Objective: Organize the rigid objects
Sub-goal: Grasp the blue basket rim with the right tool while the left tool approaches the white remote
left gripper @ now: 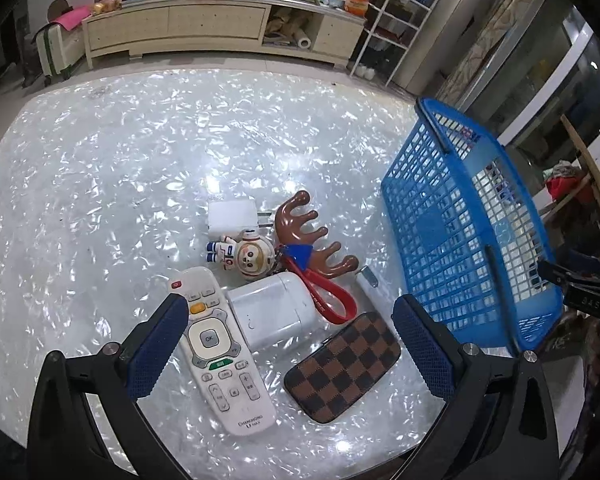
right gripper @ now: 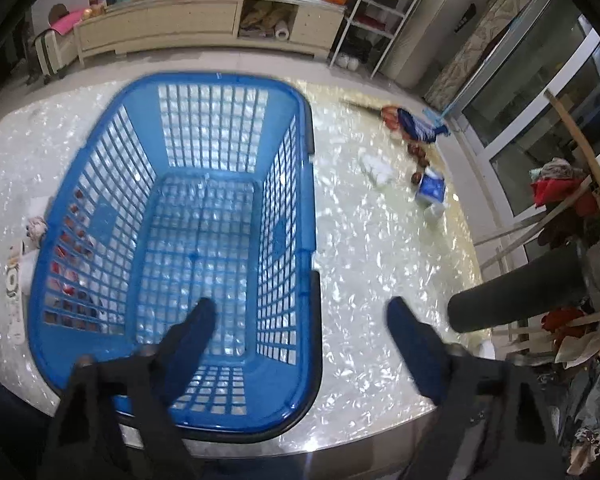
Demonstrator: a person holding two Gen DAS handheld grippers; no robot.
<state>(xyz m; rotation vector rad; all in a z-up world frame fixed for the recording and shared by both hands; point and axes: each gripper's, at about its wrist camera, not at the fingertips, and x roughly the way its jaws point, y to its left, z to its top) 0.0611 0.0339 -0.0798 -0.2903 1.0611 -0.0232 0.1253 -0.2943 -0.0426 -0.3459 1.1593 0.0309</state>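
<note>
With the blue basket [right gripper: 180, 248] seen empty, the first pick is judged pending: the spread, empty left hand-held gripper [left gripper: 290, 344], low in the frame, needs closing on the remote [left gripper: 220, 352], while the right hand-held gripper [right gripper: 300, 344] hangs spread and empty.

Both cameras ride on the hand-held grippers and look steeply down and forward over the near edge of the shiny tabletop [left gripper: 100, 184]. The left one hangs close above a small cluster of things, a remote control [left gripper: 220, 344] nearest, with the blue basket [left gripper: 452, 216] at its right edge. The right one looks straight into that basket [right gripper: 204, 240] from close above. Both views share the basket, the tabletop and the long low cabinet [left gripper: 204, 28] along the far wall.
</note>
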